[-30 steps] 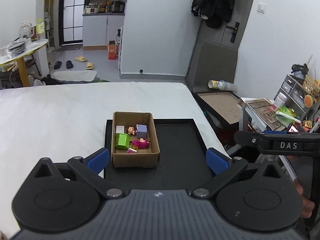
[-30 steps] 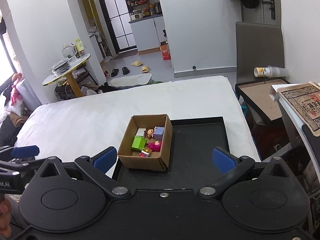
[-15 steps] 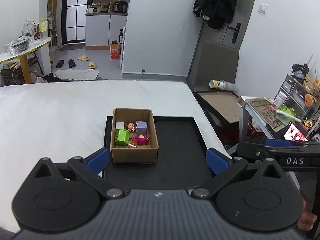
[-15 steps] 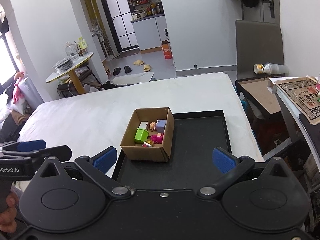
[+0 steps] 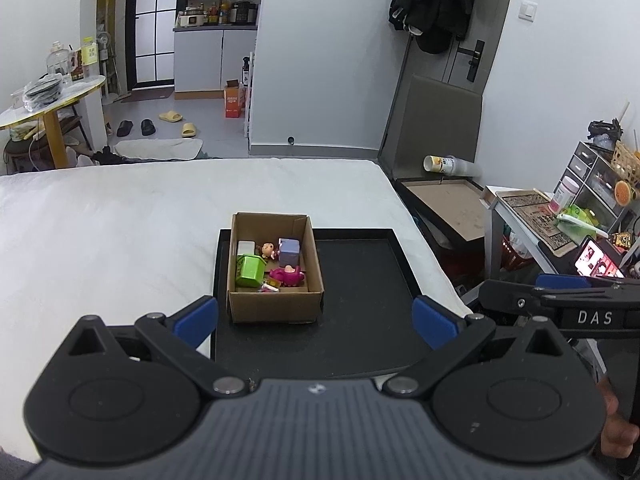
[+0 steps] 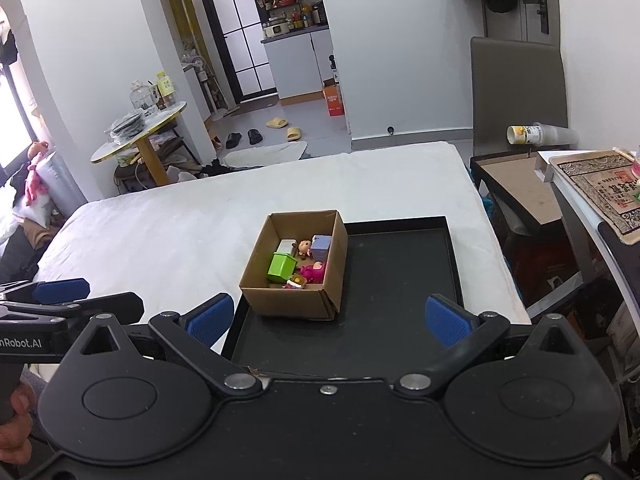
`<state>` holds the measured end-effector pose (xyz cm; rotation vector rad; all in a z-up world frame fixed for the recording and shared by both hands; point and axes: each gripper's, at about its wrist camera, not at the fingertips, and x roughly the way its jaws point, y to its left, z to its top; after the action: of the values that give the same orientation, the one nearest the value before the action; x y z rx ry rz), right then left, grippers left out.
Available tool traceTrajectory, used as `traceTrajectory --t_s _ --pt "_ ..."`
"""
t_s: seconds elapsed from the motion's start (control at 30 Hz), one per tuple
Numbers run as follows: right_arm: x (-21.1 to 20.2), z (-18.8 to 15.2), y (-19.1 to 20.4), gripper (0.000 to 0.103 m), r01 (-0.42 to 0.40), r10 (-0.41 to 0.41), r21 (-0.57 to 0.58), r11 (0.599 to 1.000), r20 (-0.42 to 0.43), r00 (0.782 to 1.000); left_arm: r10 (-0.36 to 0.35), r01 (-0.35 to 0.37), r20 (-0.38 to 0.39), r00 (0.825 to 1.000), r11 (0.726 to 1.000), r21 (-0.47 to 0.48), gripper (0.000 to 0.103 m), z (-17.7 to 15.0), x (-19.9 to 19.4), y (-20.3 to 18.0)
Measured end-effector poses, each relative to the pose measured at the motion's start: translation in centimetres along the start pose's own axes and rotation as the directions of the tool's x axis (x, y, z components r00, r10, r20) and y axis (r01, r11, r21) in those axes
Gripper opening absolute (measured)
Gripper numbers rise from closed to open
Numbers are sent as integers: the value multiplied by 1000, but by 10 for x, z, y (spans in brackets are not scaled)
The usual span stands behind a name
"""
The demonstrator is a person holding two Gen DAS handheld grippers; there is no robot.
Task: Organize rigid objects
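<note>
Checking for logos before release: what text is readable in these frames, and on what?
"DAS": on the right claw, seen from the left camera.
"nRobot.AI", cut off at the frame edge: on the left claw, seen from the right camera.
Mat, orange carton, yellow-label cup: print too small to read.

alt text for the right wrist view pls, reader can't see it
An open cardboard box of small toys, including a green cube and a pink figure, sits on the left of a black tray on a white bed. The right gripper hovers open and empty in the foreground.
</note>
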<state>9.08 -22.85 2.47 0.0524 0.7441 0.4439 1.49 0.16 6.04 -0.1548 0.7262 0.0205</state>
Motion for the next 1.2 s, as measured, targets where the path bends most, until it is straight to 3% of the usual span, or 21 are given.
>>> traceTrajectory --t_s 0.5,1.2 --pt "2 3 4 103 -2 2 5 1000 -6 1000 28 -28 2 1000 999 -16 103 2 -2 4" --pt "4 3 6 103 15 -15 -4 1000 -19 1000 7 -7 -5 1000 1000 -5 103 2 0 2"
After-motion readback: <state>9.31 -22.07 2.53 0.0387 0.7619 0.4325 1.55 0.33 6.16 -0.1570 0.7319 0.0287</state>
